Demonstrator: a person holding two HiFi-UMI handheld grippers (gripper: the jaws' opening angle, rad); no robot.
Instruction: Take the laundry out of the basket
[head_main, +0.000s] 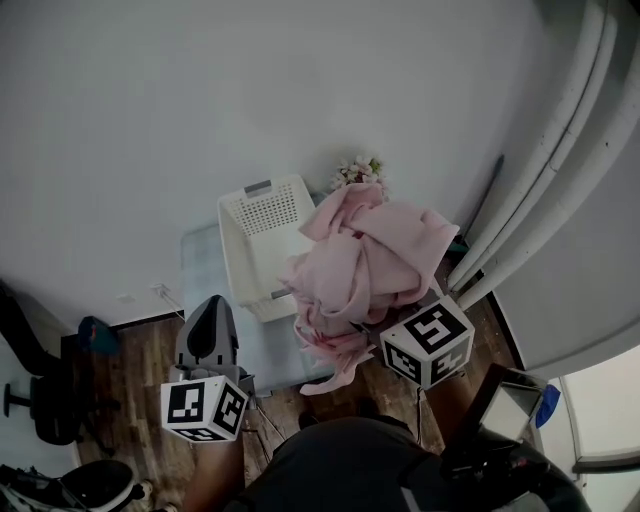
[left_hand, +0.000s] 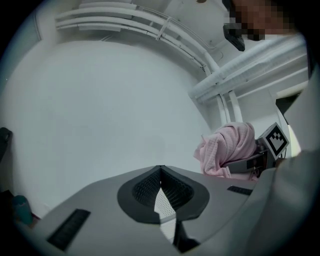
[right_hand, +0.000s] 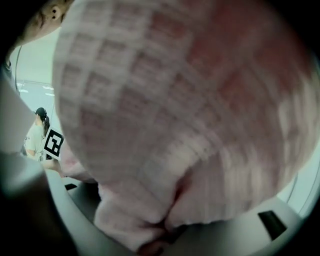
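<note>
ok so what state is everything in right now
left gripper: shut, nothing between its jaws
right gripper: shut on the pink cloth
pink cloth: bunched up, held in the air, hanging from the right gripper
basket: upright, no laundry visible inside

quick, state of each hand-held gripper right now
Left hand-held gripper: closed, holding nothing.
Right hand-held gripper: closed on the pink laundry.

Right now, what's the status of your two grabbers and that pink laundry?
Left gripper: fingers shut, empty. Right gripper shut on pink laundry, held up beside the white basket. Nothing seen blocking.
</note>
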